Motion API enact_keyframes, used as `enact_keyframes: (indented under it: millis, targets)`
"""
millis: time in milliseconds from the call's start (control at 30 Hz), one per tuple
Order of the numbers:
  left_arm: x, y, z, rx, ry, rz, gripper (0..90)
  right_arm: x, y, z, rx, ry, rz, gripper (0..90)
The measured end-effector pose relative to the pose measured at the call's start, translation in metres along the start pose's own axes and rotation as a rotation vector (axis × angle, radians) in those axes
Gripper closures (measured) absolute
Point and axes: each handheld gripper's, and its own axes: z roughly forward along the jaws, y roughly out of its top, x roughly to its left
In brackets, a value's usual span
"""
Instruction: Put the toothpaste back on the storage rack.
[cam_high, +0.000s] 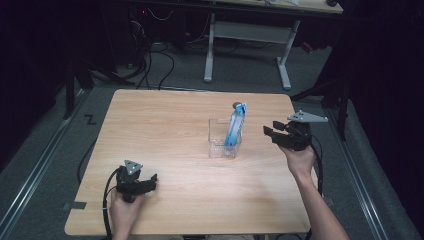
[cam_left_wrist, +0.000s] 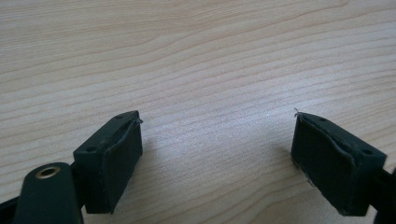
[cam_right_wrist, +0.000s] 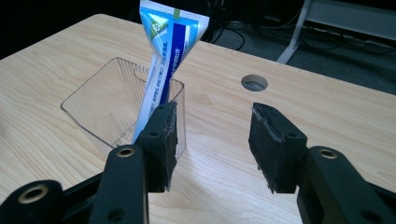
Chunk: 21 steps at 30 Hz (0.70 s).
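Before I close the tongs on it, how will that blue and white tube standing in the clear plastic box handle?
The blue and white tube probably squashes: flat crimped end up. It only leans on the clear plastic box, so it may tip. The box looks light, likely to slide.

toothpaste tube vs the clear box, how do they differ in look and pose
The toothpaste tube is opaque blue and white with print; the clear box is see-through and plain. The tube stands tall and tilted, leaning on the box's rim; the box sits low and flat on the table. Both are apart from either tool.

Light wooden table (cam_high: 175, 130) with a round hole (cam_right_wrist: 254, 82); white-legged desk (cam_high: 285, 60) and cables (cam_high: 165, 65) beyond.
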Motion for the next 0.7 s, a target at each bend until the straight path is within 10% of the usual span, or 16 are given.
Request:
enact_keyframes:
  millis: [700]
  targets:
    - [0.0,0.0,0.0,0.0,0.0,0.0,16.7,-0.008,-0.017,-0.011,-0.006,-0.008,0.034,51.9]
